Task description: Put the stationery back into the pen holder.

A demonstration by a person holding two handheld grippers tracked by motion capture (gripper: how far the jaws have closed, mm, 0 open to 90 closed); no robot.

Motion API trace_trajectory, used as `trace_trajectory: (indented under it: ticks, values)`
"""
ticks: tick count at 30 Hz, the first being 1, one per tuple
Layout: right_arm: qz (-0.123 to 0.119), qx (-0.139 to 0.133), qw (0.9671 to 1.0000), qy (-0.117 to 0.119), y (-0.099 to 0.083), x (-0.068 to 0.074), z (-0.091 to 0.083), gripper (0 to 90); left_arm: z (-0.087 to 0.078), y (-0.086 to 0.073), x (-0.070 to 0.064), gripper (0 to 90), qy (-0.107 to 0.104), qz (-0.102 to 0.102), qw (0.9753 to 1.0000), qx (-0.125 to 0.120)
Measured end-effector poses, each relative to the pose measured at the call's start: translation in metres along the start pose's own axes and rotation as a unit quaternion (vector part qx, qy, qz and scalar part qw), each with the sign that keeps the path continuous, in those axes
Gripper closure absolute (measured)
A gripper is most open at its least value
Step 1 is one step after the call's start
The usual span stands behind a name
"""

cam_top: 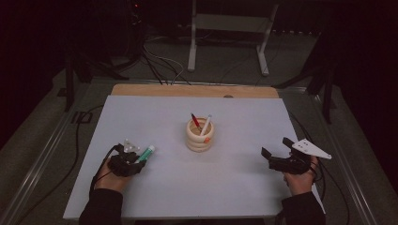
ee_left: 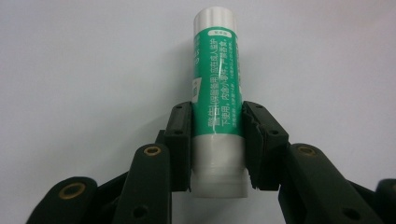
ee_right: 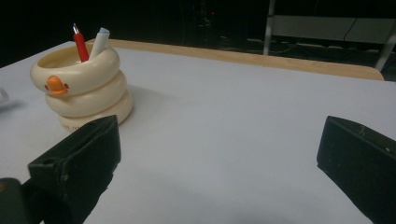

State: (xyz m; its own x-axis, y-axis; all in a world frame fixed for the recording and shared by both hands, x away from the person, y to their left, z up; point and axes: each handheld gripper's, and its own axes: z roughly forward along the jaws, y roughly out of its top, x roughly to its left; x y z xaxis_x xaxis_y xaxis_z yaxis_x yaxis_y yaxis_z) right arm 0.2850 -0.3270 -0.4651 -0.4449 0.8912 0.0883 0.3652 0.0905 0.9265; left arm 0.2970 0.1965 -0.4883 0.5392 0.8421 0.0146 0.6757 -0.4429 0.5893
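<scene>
Cream holder (cam_top: pixel 200 136) mid-tabletop (cam_top: pixel 234 187): red pen (cam_top: pixel 195 121) and white pen (cam_top: pixel 205 124) inside. My left tongs (cam_top: pixel 136 157) pinch the green glue stick (cam_top: pixel 146 153), near-left. Right tongs (cam_top: pixel 274 151) spread wide, near right edge; bare tabletop between.

Green-and-white glue stick (ee_left: pixel 216 93), cream holder (cam_top: pixel 200 136), red pen (cam_top: pixel 195 120).

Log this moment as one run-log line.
left gripper: shut on glue stick | right gripper: open, idle | duck pen holder: two pens
</scene>
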Motion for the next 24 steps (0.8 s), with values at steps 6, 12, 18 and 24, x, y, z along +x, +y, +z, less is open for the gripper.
trace_trajectory:
  ticks: [6, 12, 18, 24]
  values:
    - [0.000, 0.000, 1.0000, 0.001, -0.001, 0.000, -0.001, 0.0, -0.001, 0.015, -0.005, 66.2, -0.006, 0.011, 0.9998, -0.013]
    - [0.002, -0.001, 1.0000, 0.000, -0.001, -0.001, -0.002, 0.0, -0.005, 0.025, -0.006, 66.2, -0.012, 0.018, 0.9995, -0.022]
    - [0.002, -0.001, 1.0000, -0.001, -0.002, -0.001, -0.002, 0.0, -0.014, 0.040, -0.006, 66.2, -0.023, 0.030, 0.9986, -0.037]
    - [0.001, -0.001, 1.0000, 0.000, -0.002, -0.001, -0.002, 0.0, -0.020, 0.051, -0.006, 66.1, -0.030, 0.042, 0.9977, -0.045]
